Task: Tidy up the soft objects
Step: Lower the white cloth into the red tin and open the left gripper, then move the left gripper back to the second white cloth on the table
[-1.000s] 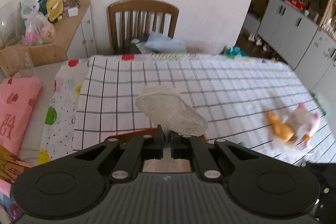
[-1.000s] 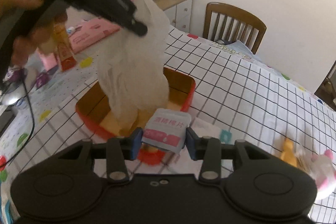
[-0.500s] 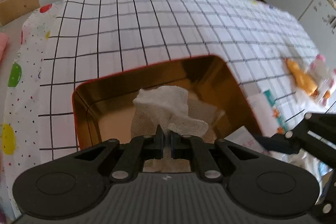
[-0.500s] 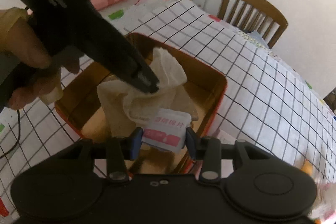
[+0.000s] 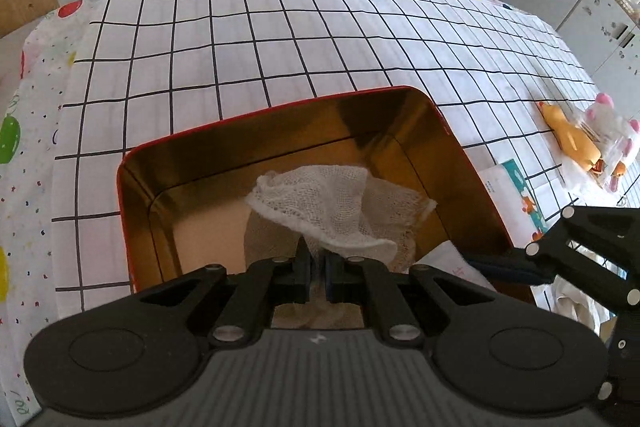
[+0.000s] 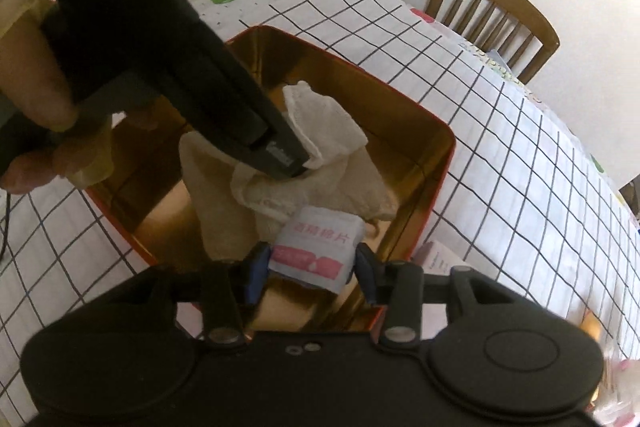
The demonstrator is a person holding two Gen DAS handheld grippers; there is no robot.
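Both claws have dropped into the red tin point(image 5: 132, 187) — left claw point(image 5: 316, 267) pinches the gauze cloth point(image 5: 332, 203) shut, right claw point(image 6: 310, 263) is opening around the wipe packet point(image 6: 316, 247) — next, release and lift clear.

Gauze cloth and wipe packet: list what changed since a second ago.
The left tool carried the gauze cloth from above the table down into the red tin, where its lower part now rests. The right tool followed over the tin; its jaws are opening around the wipe packet. Unchanged: left tool clamped on the gauze; toys untouched.

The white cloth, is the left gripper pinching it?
Touching. In the left wrist view the left gripper is shut on the white cloth, which hangs into the red tin.
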